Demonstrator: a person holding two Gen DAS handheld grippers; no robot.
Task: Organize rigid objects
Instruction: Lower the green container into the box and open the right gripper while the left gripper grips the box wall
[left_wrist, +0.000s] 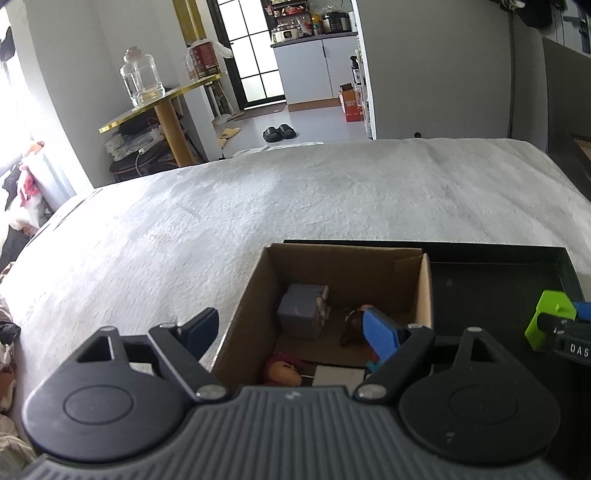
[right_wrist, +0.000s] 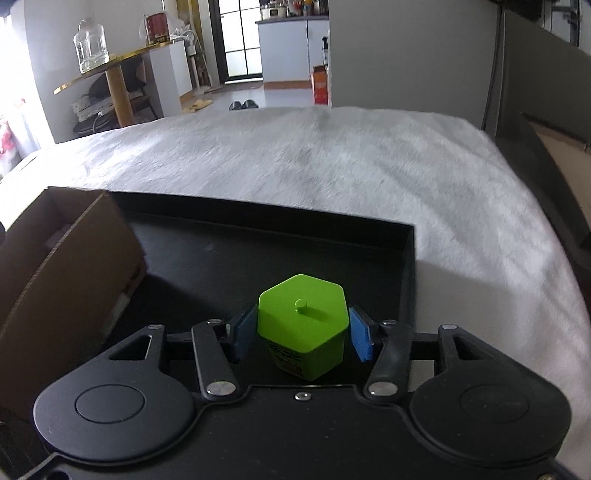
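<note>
Right gripper (right_wrist: 303, 334) clamps green hexagonal container (right_wrist: 303, 325), blue pads pressed on its two sides, over near part of black tray (right_wrist: 258, 210) on white blanket (right_wrist: 369, 162). Left gripper (left_wrist: 291, 332) has jaws wide, nothing between them, above cardboard box (left_wrist: 424, 291) standing just left of tray. Box holds grey block (left_wrist: 303, 314) and small figures (left_wrist: 282, 369), details unclear.
</note>
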